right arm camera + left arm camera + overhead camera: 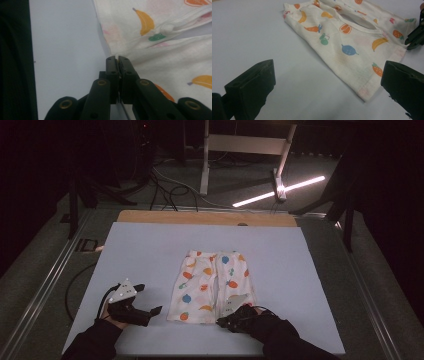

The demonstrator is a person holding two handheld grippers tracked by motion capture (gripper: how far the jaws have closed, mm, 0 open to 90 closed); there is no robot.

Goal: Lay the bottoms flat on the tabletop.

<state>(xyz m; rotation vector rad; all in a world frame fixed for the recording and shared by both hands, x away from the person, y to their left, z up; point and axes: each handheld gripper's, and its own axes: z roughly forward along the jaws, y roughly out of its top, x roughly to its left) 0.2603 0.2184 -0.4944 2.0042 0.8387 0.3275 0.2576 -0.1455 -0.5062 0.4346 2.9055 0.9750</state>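
Fruit-print garment (pixel 212 287) lies flat near the middle of the white table sheet (pixel 150 250), and we read no writing or label on it.
Left of the garment, our left gripper (pixel 150 300) rests in the hand on the sheet, jaws wide apart with nothing between them, pointing toward the cloth. At the garment's near right corner, our right gripper (pixel 227 312) lies low, forearm angled in, jaws pinched together on the cloth's edge (pixel 116 53).
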